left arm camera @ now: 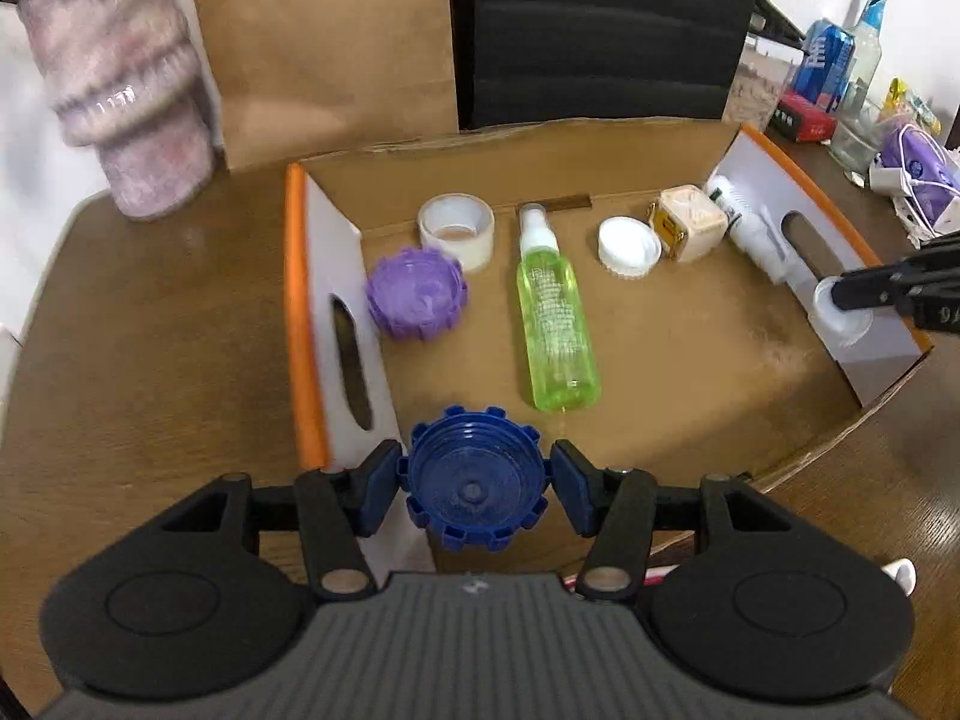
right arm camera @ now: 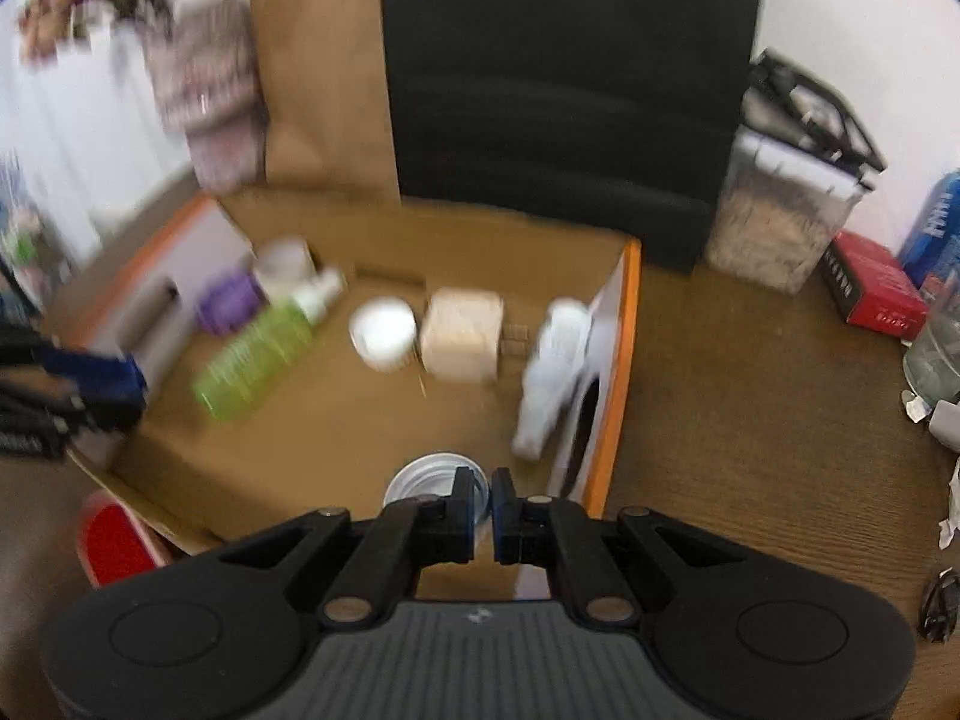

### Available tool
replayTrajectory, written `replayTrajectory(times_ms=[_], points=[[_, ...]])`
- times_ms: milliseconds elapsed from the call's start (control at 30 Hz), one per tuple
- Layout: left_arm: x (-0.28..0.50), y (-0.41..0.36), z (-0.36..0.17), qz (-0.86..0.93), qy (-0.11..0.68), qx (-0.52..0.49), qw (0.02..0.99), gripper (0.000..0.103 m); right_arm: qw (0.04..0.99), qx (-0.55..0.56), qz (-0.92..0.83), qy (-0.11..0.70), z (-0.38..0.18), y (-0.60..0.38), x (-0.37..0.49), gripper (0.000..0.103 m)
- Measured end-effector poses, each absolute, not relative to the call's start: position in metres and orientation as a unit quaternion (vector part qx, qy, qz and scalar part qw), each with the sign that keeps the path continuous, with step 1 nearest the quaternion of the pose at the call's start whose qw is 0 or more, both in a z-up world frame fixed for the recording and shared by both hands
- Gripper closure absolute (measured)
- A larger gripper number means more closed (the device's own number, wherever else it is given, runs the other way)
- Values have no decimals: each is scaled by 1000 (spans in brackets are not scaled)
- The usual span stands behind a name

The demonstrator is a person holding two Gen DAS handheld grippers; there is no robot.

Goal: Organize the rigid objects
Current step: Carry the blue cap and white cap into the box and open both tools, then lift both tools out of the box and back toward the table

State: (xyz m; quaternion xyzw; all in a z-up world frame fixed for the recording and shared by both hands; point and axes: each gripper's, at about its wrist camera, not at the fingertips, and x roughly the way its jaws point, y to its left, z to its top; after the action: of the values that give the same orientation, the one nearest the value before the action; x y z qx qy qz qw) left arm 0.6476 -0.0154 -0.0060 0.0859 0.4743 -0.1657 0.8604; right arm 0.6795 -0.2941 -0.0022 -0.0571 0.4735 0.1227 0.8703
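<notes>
My left gripper (left arm camera: 477,480) is shut on a blue ridged lid (left arm camera: 477,477) and holds it over the near wall of an open cardboard box (left arm camera: 312,324) with orange edges. In the box lie a purple ridged lid (left arm camera: 416,294), a tape roll (left arm camera: 456,231), a green spray bottle (left arm camera: 555,330), a white cap (left arm camera: 629,246), a beige cube (left arm camera: 690,222) and a white tube (left arm camera: 753,228). My right gripper (right arm camera: 483,504) is shut on the rim of a small clear-white cap (right arm camera: 429,477), just inside the box's right wall (right arm camera: 618,384). That cap (left arm camera: 843,315) also shows at the right of the left wrist view.
Behind the box stand a brown paper bag (left arm camera: 324,42), a black box (left arm camera: 606,30) and a fuzzy pink vase (left arm camera: 129,90). Bottles (left arm camera: 864,42), a red carton (right arm camera: 870,291) and a purple item (left arm camera: 918,162) crowd the table's right side. A red object (right arm camera: 114,540) lies near the box's front corner.
</notes>
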Motion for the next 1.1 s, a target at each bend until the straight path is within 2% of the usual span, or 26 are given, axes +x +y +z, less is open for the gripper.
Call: replayTrajectory(times_ms=[67,133,200,467,800,967,1067,1100], points=[[649,-20,-9,-169,478,103,856,43,866,-71,124,479,-9,-292,681,99],[649,-24,-9,-172,485,108,851,34,865,-74,125,480,-8,-288,679,94],[651,-25,-5,-163,489,104,851,33,867,-82,128,474,-5,-284,679,81],[634,-14,37,-131,472,77,868,30,885,-85,123,441,46,-287,650,80],[534,3,144,-108,351,72,927,23,931,-85,122,333,152,-289,545,73],[474,3,170,-106,299,73,946,21,947,-68,119,290,177,-287,492,67],[437,3,177,-90,252,69,961,11,958,-56,118,256,180,-286,462,64],[423,4,178,-79,224,63,969,7,965,-51,115,228,181,-287,447,58]])
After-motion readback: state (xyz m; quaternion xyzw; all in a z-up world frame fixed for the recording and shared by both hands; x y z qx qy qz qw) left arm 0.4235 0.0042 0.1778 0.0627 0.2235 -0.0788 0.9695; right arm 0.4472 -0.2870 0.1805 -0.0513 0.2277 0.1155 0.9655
